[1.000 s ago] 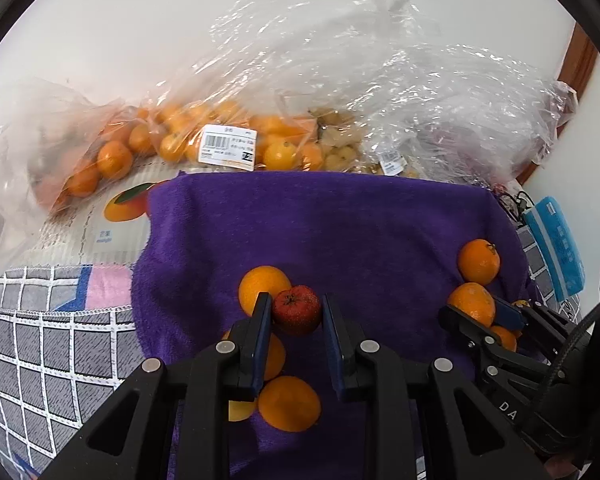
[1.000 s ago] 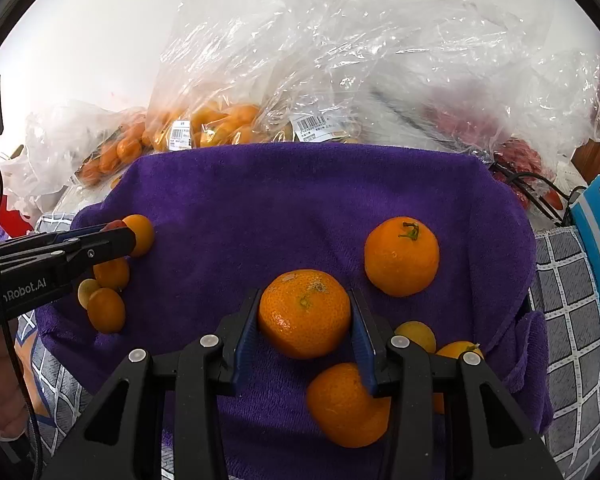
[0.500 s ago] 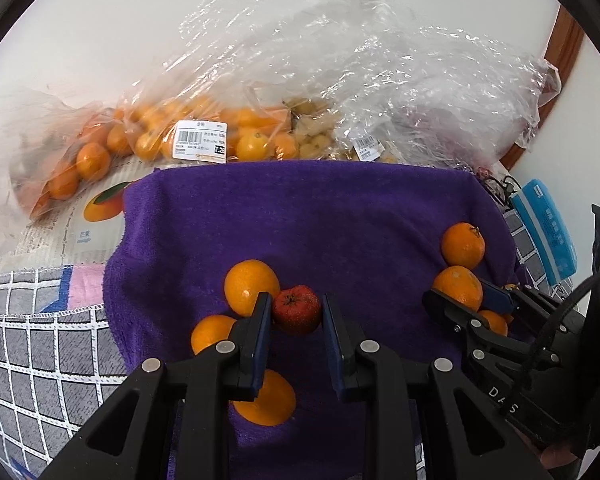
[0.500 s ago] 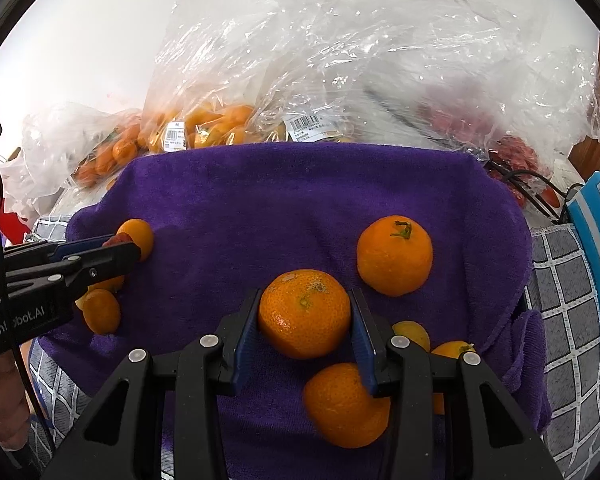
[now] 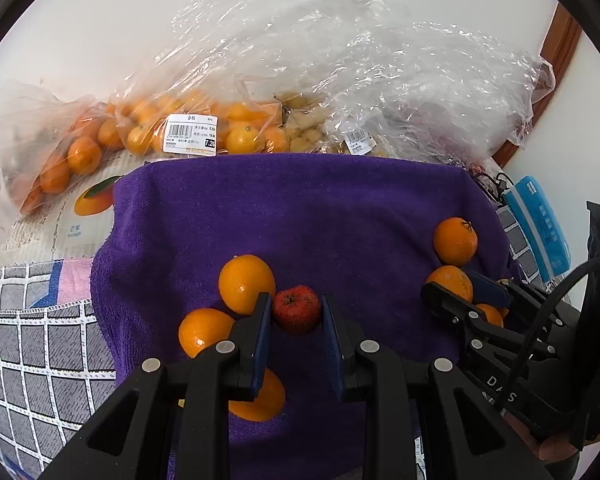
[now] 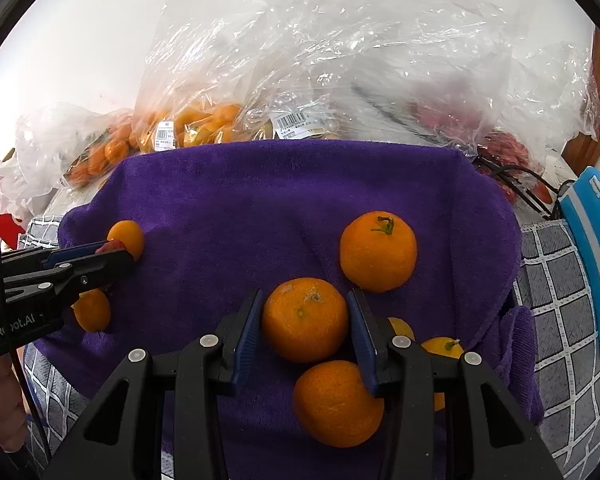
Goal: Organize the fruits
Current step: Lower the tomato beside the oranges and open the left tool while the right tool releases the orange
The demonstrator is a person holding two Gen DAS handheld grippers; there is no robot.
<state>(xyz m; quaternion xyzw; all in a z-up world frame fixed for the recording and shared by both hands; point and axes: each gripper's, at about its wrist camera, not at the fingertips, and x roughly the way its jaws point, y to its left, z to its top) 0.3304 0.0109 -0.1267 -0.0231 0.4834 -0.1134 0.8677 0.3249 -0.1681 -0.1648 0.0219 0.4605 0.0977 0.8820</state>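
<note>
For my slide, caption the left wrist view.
Left tool grips a small red fruit above the purple towel.

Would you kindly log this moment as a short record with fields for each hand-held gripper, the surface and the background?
left hand-held gripper: shut on small red fruit
right hand-held gripper: shut on orange
surface: purple towel over a grid-pattern cloth
loose fruit near left: three oranges, one just beside the red fruit
loose fruit near right: stemmed orange, another orange below the fingers
background: clear plastic bags of small oranges, with barcode labels
</note>
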